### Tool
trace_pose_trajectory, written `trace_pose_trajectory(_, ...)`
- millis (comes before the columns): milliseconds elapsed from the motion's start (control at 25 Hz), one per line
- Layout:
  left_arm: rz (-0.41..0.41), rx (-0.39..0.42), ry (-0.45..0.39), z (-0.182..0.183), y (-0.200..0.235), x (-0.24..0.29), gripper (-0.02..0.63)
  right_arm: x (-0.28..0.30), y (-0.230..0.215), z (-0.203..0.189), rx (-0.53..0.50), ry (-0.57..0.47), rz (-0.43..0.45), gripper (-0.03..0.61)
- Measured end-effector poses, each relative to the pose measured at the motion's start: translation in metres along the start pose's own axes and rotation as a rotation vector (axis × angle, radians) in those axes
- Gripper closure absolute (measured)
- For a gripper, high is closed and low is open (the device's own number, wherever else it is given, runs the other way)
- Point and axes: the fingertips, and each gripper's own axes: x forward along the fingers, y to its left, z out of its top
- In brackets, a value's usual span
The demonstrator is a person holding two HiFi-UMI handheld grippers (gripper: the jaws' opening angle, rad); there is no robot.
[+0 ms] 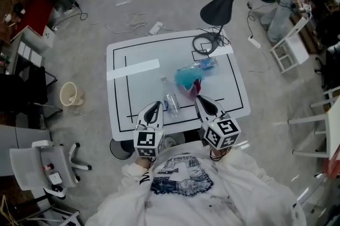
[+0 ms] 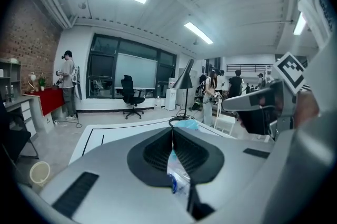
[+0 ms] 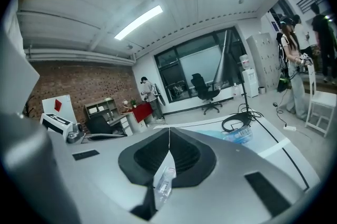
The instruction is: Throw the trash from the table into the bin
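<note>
Clear plastic is the nearest trash: a small bottle lies on its side on the white tabletop, not far from the near edge. Farther away and to the right lie a crumpled blue bag, a red scrap touching it, and a second bottle with a blue label. The bin stands on the floor to the left of the tabletop, well apart from all of this.

Our left hand-held gripper has its jaws pressed together and holds nothing. Its own view shows the clear bottle only through the gap under the closed tips. Our right hand-held gripper is pressed together too, and empty. The clear bottle lies between the two.

All the trash we can see is on the tabletop, so we judge that the step in hand is the first grasp. To do it well, we should spread the left jaws before we go lower, because closed tips would only push the bottle and make it roll. We should bring one jaw to each side of the bottle's body, across its length, and close gently, since thin plastic is slippery and bends easily. The left side is closer to the bin, so it suits the carrying. The right one can take the bag, pinching a fold and not the whole bundle.
</note>
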Motion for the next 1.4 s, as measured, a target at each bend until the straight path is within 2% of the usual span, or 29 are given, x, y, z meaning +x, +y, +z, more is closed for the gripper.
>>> trace_pose_trajectory(360,0.061,-0.007,0.056,-0.006,0.007,0.015,0.603,0.033,-0.007,0.020,-0.005,-0.020,0.075,0.557)
trace_pose_trajectory(520,0.080,-0.033,0.093,-0.019,0.012,0.022,0.603,0.042,-0.018,0.017,0.013,-0.011,0.079,0.557)
trace_pose_trajectory(760,0.078,-0.050,0.094,-0.018,0.017,0.033,0.600,0.045,-0.024,0.016,0.025,-0.005,0.074,0.557)
trace_pose_trajectory(800,0.070,-0.057,0.096,-0.018,0.017,0.035,0.592,0.045,-0.025,0.016,0.027,-0.003,0.069,0.557)
trace_pose_trajectory(880,0.050,-0.075,0.112,-0.022,0.015,0.040,0.535,0.044,-0.029,0.016,0.029,-0.001,0.059,0.557)
trace_pose_trajectory(1000,0.032,-0.108,0.138,-0.029,0.014,0.048,0.501,0.041,-0.034,0.017,0.028,-0.002,0.044,0.557)
trace_pose_trajectory(1400,0.040,-0.212,0.197,-0.048,0.013,0.075,0.337,0.035,-0.051,0.023,0.008,0.014,0.006,0.558)
